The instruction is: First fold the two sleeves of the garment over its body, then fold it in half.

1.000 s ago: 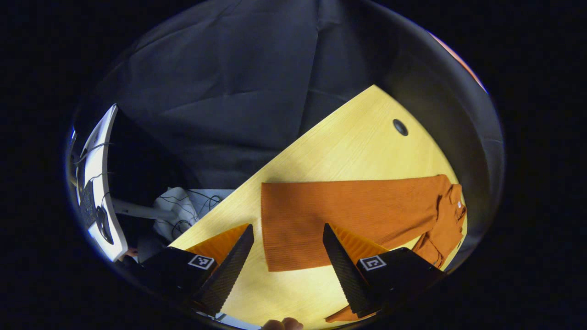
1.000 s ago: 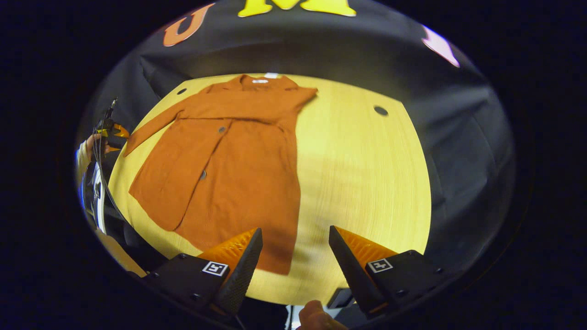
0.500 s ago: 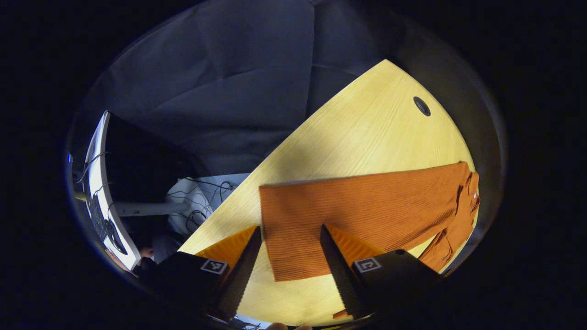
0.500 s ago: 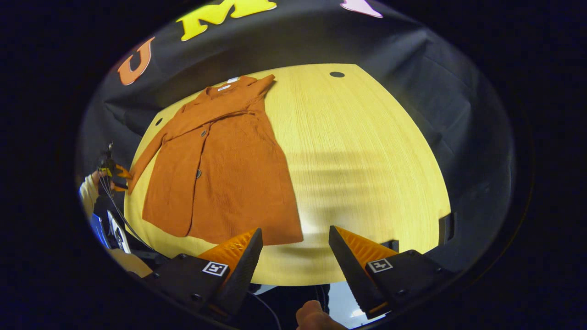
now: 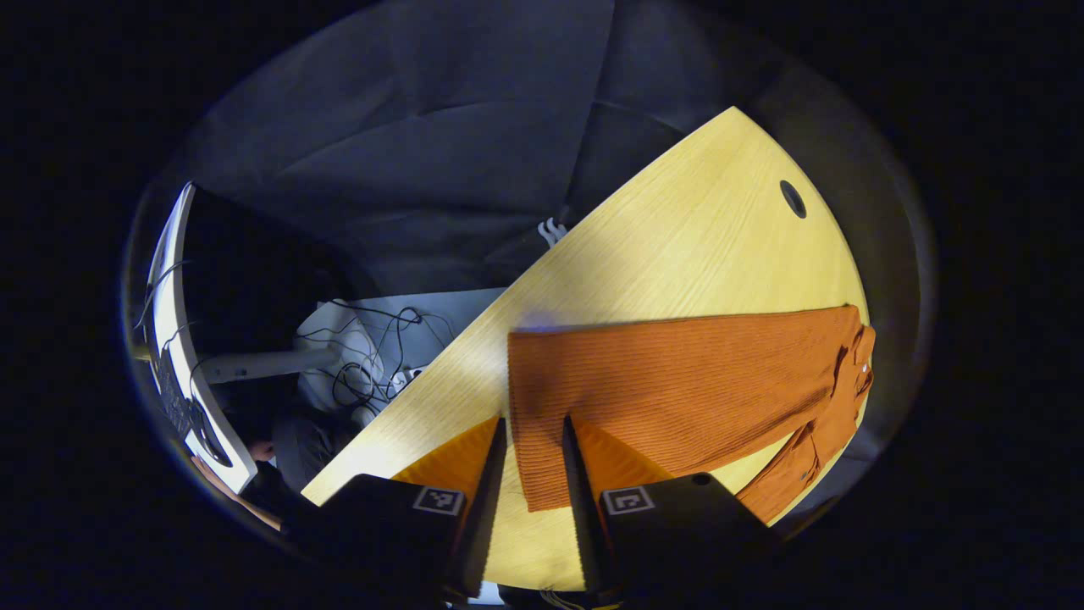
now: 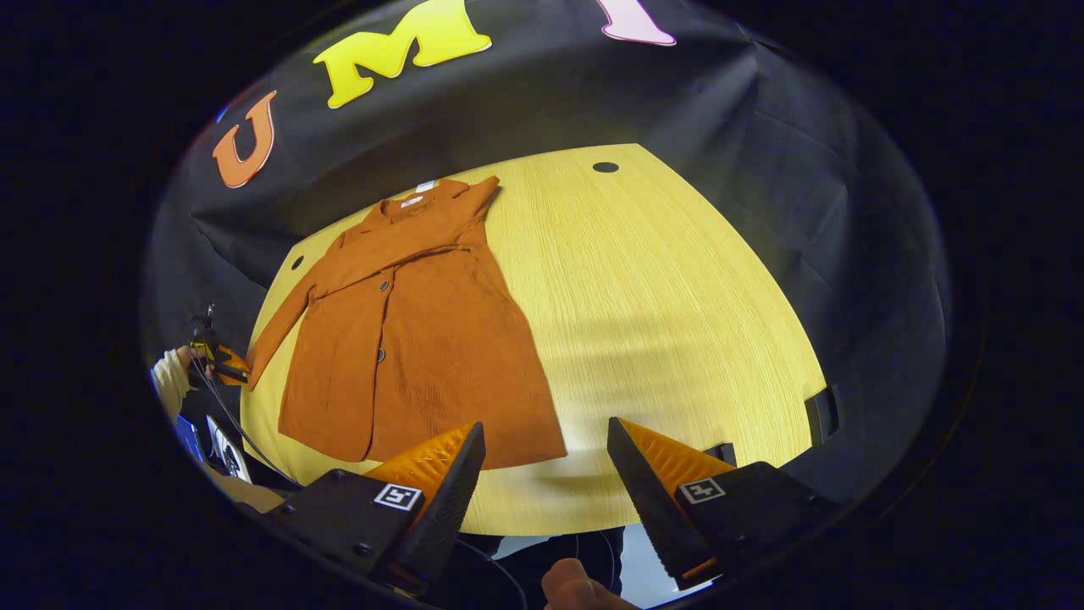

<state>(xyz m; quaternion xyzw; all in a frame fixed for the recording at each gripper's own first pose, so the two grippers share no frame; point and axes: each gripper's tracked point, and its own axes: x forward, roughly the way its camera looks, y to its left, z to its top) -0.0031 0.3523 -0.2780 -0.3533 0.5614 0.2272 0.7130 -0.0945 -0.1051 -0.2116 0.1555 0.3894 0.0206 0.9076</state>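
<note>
Your left gripper (image 5: pixel 533 491) has its fingers nearly clenched, a narrow gap left, above the hem of the orange buttoned cardigan (image 6: pixel 406 339) lying flat on the counter (image 6: pixel 660 296), while your right gripper (image 6: pixel 546 483) hangs released near the counter's edge.

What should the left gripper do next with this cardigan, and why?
Probably close the left gripper on the sleeve cuff. The cuff's corner sits between its narrowed, not yet touching fingers, and that sleeve lies stretched out from the orange cardigan, not folded over.
</note>
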